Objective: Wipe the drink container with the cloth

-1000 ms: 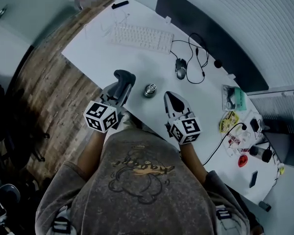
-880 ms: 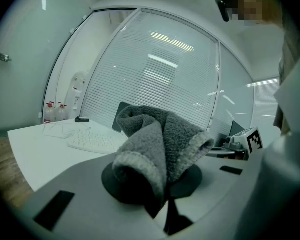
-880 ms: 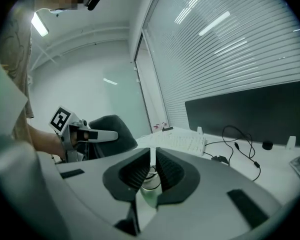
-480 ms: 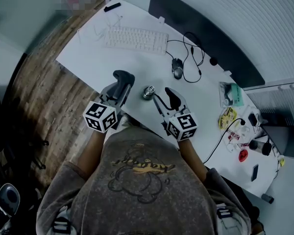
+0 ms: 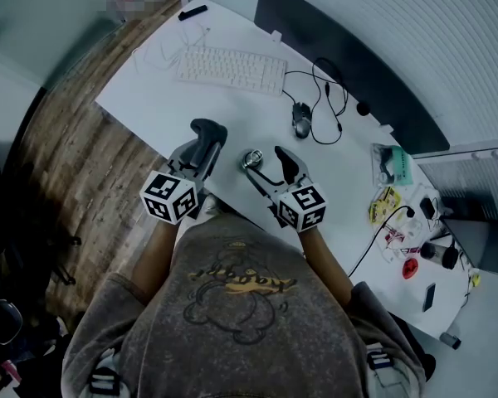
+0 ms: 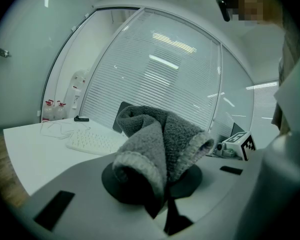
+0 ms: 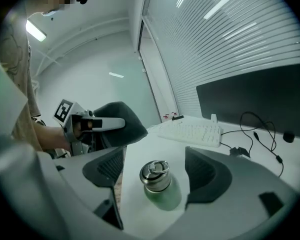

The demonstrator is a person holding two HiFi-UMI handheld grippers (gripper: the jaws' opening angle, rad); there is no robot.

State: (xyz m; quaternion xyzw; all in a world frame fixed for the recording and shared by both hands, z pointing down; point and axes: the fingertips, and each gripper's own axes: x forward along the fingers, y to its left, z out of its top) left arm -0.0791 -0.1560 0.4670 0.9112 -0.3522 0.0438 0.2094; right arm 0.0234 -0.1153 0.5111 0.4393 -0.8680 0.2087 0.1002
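**Bottle framed by the spread right gripper, cloth kept ready in the left**

The drink container (image 7: 159,184), a green bottle with a metal ring cap, is seen upright on the white desk (image 5: 191,98), near its front edge. It is flanked by the jaws of the right gripper (image 5: 267,169), which have just been opening and are spread wide, with both pads clear of it. The grey cloth (image 6: 157,144) is pinched in a bunch by the left gripper (image 5: 203,143), just to the bottle's left. For a steady hold, the jaws are best centred on the body below the cap and closed squarely, so that nothing is tipped. Only then should the cloth be applied.
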